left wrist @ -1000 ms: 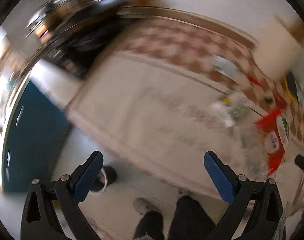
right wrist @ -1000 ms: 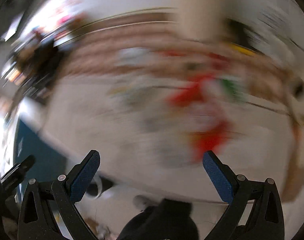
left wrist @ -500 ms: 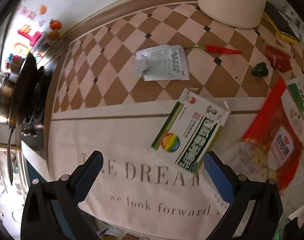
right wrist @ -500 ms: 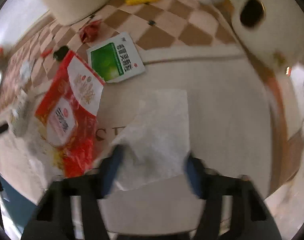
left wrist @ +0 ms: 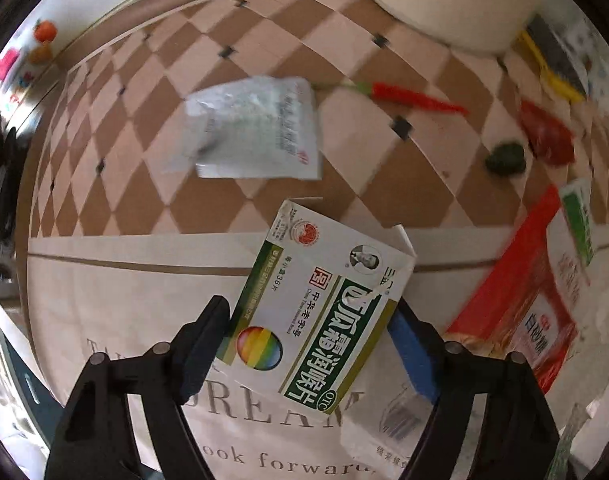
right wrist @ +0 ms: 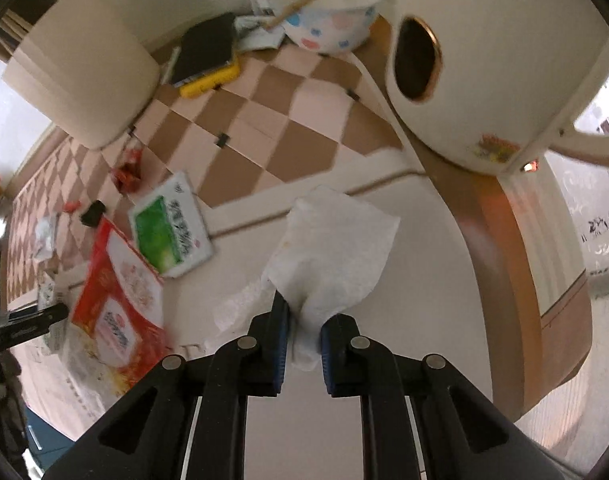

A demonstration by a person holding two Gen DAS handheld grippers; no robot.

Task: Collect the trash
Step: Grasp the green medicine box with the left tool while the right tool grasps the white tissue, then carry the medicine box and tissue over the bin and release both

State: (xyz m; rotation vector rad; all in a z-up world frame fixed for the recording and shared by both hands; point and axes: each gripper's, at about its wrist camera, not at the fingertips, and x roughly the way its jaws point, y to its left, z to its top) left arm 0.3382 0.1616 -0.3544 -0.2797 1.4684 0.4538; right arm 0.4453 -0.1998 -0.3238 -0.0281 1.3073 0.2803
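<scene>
Left gripper: jaws partly closed, bracketing the near end of the box; pads at or close to its edges, firm contact unclear. Box lies flat on the tabletop, tilted, straddling the checkered cloth's border. Right gripper: jaws nearly closed, pinching a white tissue that stands above the tabletop. Red wrapper and green packet lie to its left, a chili further back.
</scene>
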